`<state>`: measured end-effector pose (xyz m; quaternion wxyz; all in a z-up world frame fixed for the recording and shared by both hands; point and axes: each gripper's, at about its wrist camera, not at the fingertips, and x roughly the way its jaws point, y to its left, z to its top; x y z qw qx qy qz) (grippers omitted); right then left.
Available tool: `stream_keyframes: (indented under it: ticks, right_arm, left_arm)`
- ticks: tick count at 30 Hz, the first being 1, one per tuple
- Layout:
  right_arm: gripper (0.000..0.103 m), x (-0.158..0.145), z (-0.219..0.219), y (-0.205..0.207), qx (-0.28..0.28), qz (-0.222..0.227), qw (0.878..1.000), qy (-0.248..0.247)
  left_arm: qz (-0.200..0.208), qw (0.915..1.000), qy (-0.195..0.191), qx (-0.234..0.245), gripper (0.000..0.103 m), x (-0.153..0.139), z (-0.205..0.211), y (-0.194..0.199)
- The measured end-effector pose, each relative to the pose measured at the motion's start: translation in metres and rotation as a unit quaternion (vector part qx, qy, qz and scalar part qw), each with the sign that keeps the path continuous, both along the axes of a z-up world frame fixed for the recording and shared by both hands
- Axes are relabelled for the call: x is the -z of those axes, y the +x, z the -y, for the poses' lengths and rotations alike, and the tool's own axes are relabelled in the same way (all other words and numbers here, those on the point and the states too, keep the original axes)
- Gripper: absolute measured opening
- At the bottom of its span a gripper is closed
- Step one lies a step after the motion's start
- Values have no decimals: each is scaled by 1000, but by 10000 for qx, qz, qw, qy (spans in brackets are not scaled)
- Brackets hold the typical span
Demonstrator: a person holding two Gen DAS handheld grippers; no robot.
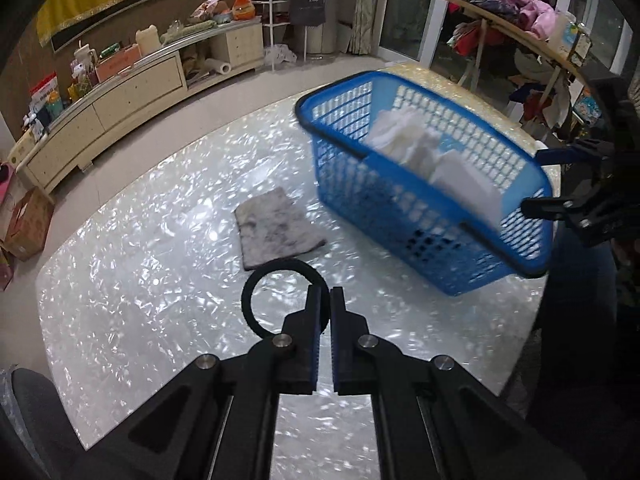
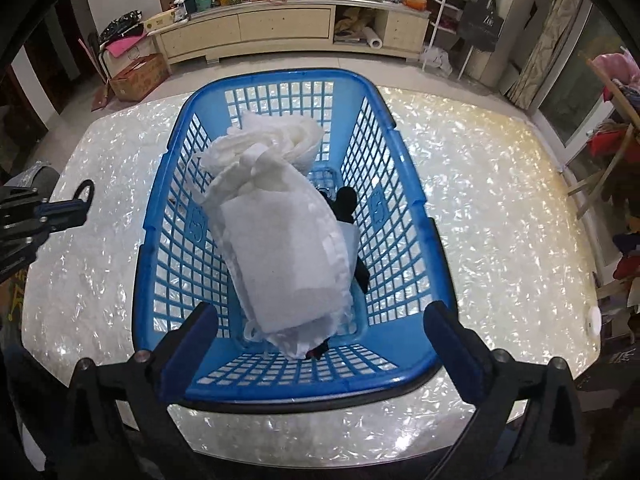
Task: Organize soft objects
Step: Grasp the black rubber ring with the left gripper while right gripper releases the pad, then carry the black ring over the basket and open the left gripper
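Note:
A blue plastic basket (image 2: 408, 372) stands on the pearly white table (image 2: 500, 208). In it lie a folded white cloth (image 2: 280, 248) and a black item (image 2: 347, 200) partly under the cloth. My right gripper (image 2: 320, 320) hangs open over the basket's near end, nothing between its fingers. My left gripper (image 1: 325, 290) is shut on a black ring-shaped band (image 1: 256, 280), held above the table left of the basket (image 1: 400, 220). A grey cloth (image 1: 276, 228) lies flat on the table beyond it. The left gripper (image 2: 68, 206) also shows at the left edge of the right wrist view.
A long cream cabinet (image 1: 120, 92) loaded with clutter runs along the far wall. A cardboard box (image 2: 138, 76) sits on the floor. A wooden rack with clothes (image 1: 512, 4) stands right of the table. A small white disc (image 2: 593, 320) lies near the table's right edge.

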<state>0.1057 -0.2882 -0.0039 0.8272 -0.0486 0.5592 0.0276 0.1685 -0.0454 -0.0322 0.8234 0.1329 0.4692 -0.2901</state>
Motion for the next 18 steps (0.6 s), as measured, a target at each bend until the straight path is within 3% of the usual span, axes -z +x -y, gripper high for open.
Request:
stream_keyframes:
  ticks: [9, 18]
  right_arm:
    - [103, -8, -7, -21, -98, 234, 9997, 23]
    - [103, -11, 13, -27, 34, 497, 9987, 81]
  left_arm:
    - [210, 9997, 66, 52, 3, -33, 34, -17]
    - [328, 9989, 79, 334, 3, -49, 85, -17]
